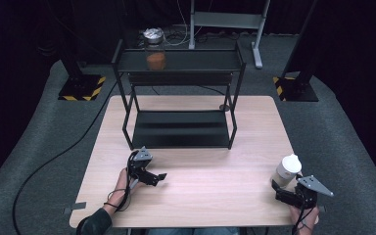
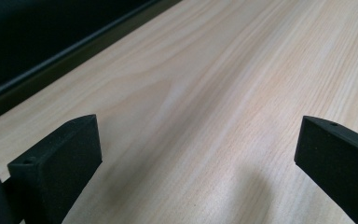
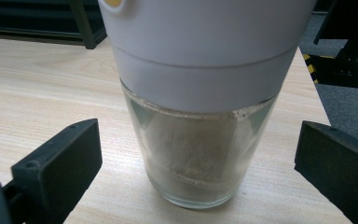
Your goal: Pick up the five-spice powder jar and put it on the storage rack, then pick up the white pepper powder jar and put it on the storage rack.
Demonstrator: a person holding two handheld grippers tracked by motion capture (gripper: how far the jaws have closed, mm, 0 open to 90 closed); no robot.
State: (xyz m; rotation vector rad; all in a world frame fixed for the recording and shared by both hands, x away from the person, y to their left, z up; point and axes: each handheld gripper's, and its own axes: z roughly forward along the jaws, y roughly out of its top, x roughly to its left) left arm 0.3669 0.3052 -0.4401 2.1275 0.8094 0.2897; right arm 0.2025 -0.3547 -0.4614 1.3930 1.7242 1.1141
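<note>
With jaws spread, the right gripper (image 3: 198, 177) should centre on the white-lidded glass jar (image 3: 200, 140) before squeezing, while the open left gripper (image 2: 198, 158) idles above the wooden counter (image 2: 223, 93).

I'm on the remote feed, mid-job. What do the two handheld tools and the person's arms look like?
Both are black two-jaw tools. The left tool and right tool each carry a grey three-cornered plate on top and trail a thin black cable looping by the wrist. Up close, the jaws are blocky matte-black pads with a small hole near the tip. The left forearm ends in a dark sleeve.
</note>
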